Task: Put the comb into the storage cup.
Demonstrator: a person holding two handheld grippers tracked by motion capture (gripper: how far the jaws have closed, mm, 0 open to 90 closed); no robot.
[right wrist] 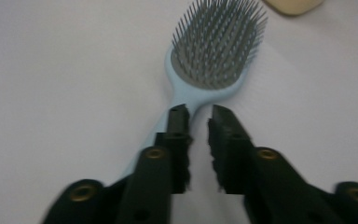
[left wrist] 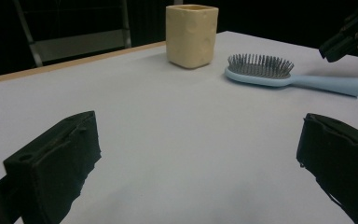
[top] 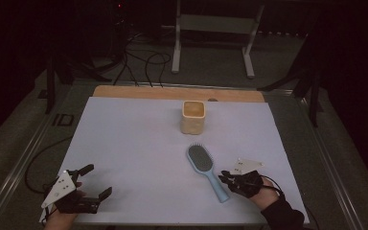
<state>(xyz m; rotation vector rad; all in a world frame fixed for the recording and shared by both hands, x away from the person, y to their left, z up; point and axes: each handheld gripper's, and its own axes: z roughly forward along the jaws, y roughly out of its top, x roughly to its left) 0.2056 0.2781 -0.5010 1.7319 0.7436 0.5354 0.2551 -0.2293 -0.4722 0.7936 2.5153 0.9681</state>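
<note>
Right gripper (top: 226,176) sits low at the near right of the table, jaws nearly pressed together, just a thin slit between them, nothing pinched. In the right gripper view its tips (right wrist: 199,116) hang right over the neck of the hairbrush (right wrist: 213,56), where handle meets head. Can't tell from here whether they touch the handle or float just above it; the frame is soft at the tips.

Left gripper (top: 90,181) is at the near left corner, jaws spread wide, empty, well apart from the brush.

Key relation: the hairbrush (top: 206,170) lies flat, right of centre, bristles up. Long axis runs diagonally: head away from the person and slightly left, handle end toward the near right, pointing almost straight at the right gripper. So the right hand is clearly the nearer one, and its jaws line up along the handle rather than across it. My read: to take the handle the jaws need to open first, then straddle it sideways.

Beyond the brush head, a cup (top: 193,116) stands upright near the far middle of the table, apart from the brush.

Materials: brush is pale blue smooth plastic, oval head, grey pad with dense thin pins, slim rounded handle, likely slippery. Cup is cream-yellow, squarish with rounded corners, dimpled matte walls, open top. Tabletop cover (top: 134,143) is plain white, matte, flat.
</note>
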